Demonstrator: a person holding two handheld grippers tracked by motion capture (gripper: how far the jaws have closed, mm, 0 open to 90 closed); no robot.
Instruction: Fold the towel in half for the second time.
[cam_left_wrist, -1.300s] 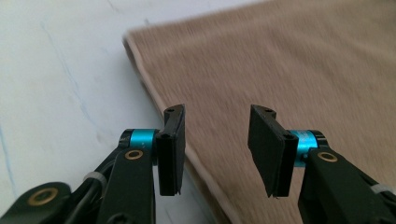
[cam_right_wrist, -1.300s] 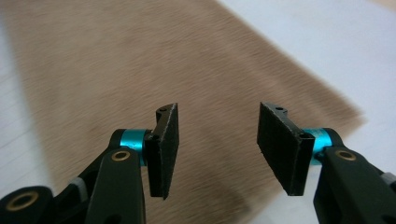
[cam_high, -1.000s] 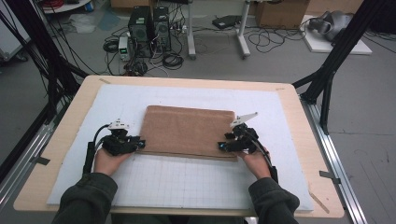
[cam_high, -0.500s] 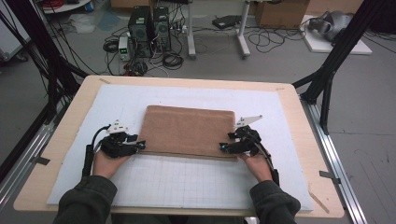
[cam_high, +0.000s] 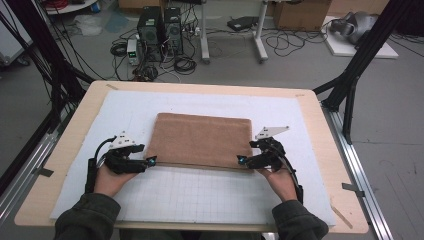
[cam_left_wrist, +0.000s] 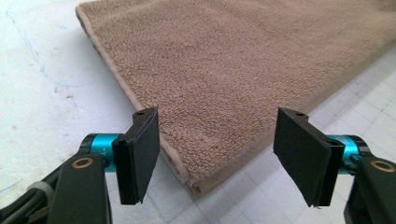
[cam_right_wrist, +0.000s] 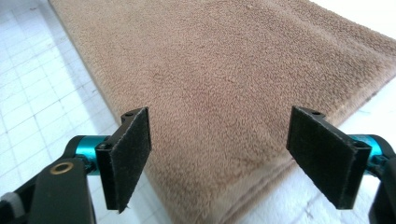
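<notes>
From above, the folded brown towel (cam_high: 200, 140) lies mid-desk (cam_high: 310, 107), a hand-held gripper at each near corner; left hand-held gripper (cam_left_wrist: 215, 154) gapes around its corner, right hand-held gripper (cam_right_wrist: 219, 158) likewise, so I'd push both in deep, catching every layer before closing

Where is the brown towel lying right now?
In the high view the brown towel lies flat mid-table on the white mat, its near corners flanked by the left gripper and right gripper.
</notes>
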